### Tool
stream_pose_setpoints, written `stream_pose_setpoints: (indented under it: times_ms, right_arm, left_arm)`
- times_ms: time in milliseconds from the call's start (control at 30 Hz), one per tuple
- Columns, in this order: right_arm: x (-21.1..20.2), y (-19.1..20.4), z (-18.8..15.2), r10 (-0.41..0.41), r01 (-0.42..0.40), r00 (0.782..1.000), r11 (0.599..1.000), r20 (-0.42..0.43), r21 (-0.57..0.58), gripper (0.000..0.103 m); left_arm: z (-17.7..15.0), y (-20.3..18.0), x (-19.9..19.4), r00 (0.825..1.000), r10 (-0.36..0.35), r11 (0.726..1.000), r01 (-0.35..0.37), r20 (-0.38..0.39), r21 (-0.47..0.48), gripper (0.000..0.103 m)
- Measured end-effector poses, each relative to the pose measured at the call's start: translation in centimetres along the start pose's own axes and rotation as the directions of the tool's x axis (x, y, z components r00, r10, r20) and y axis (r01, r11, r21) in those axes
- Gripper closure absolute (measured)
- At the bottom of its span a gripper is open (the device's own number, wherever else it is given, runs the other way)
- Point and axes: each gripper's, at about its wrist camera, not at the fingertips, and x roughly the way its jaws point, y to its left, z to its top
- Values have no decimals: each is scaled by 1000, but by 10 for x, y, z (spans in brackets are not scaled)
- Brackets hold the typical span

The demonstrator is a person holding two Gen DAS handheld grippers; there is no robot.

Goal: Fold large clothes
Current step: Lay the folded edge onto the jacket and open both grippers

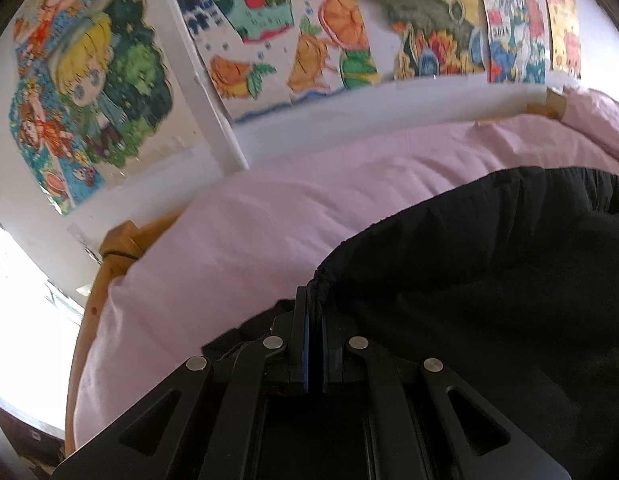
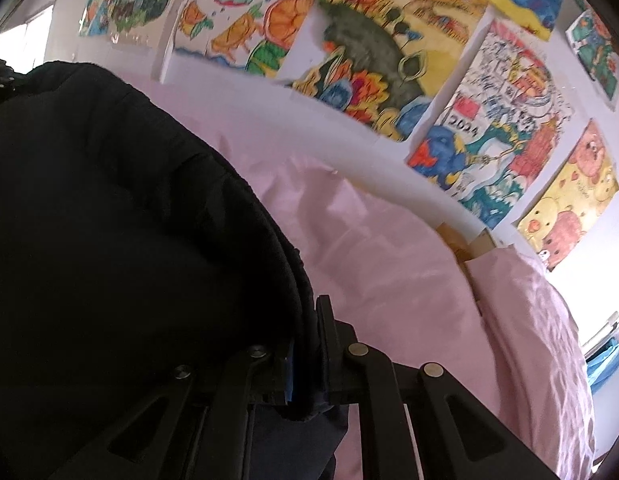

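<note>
We see bright drawings (image 1: pixel 349 24) taped along the far white wall (image 1: pixel 429 96). Our left gripper (image 1: pixel 315 300) and right gripper (image 2: pixel 309 312) each clamp tight on the black garment's (image 1: pixel 489 260) edge, stretched between them over the pink bedsheet (image 1: pixel 269 220) in its wooden bedframe (image 1: pixel 117 244).

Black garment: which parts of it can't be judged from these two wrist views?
- Left wrist view: the black garment runs off the right and bottom edges; the left gripper covers the pinched hem.
- Right wrist view: the garment fills the left side, too dark to tell its type; the right gripper hides the clamped edge.
- How far the folding has got: unclear.
</note>
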Motion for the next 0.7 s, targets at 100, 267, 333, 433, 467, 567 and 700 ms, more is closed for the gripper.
stream_pose_setpoints:
  times_ms: [100, 267, 333, 433, 467, 567, 700]
  right_arm:
    - [9, 3, -3, 2, -2, 1000, 1000, -9, -4, 92]
    - [23, 5, -5, 6, -6, 1000, 1000, -23, -3, 92]
    - [29, 6, -7, 9, -9, 1000, 1000, -22, -5, 91]
    - [35, 6, -9, 15, -15, 1000, 1000, -19, 0, 90]
    - [38, 7, -10, 17, -17, 1000, 1000, -21, -1, 90]
    - [45, 8, -11, 22, -22, 1000, 1000, -22, 4, 89]
    - [49, 7, -14, 31, -31, 999, 999, -15, 12, 88]
  left_arm:
    - [-4, -1, 12, 1000, -9, 1000, 9, -25, 3, 99]
    - [-7, 0, 28, 999, -20, 1000, 19, -41, -2, 98]
    - [-8, 0, 33, 999, -25, 1000, 24, -39, -8, 97]
    - [-9, 1, 41, 998, -37, 999, 36, -43, -20, 97]
    - [-10, 1, 43, 998, -40, 999, 39, -45, -23, 97]
    - [-11, 3, 48, 998, -55, 998, 53, -44, -39, 97]
    - [-12, 8, 50, 995, -91, 993, 88, -36, -73, 95]
